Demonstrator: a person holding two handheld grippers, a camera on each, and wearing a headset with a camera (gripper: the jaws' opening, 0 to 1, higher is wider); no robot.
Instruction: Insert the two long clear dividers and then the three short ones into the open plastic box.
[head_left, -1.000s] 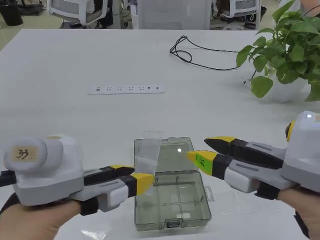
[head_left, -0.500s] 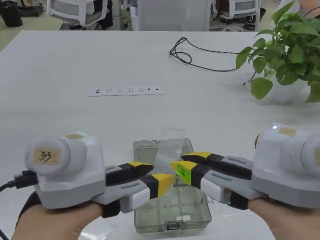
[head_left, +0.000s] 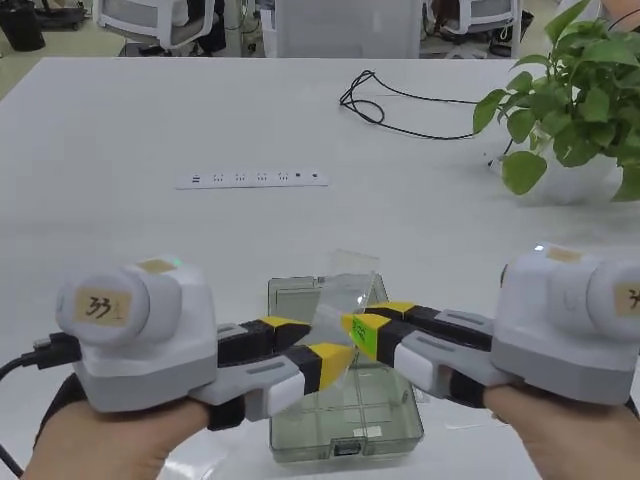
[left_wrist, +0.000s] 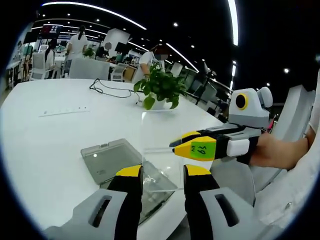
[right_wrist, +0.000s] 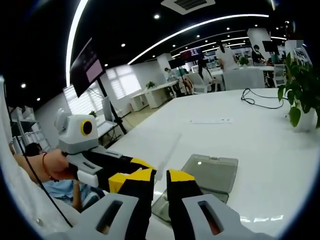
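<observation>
Two hand-held grippers, left (head_left: 310, 340) and right (head_left: 365, 318), pinch a clear divider (head_left: 345, 285) over the white table (head_left: 200, 120).

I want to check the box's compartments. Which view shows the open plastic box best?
Head view: the open plastic box is seen from above, base interior visible, though partly hidden. The left and right gripper views show mostly its lid, obliquely.

Sticker (head_left: 100, 308) on the left gripper (head_left: 314, 340) reads 33; green tag (left_wrist: 200, 148) on the right gripper (left_wrist: 175, 146) reads 59
</observation>
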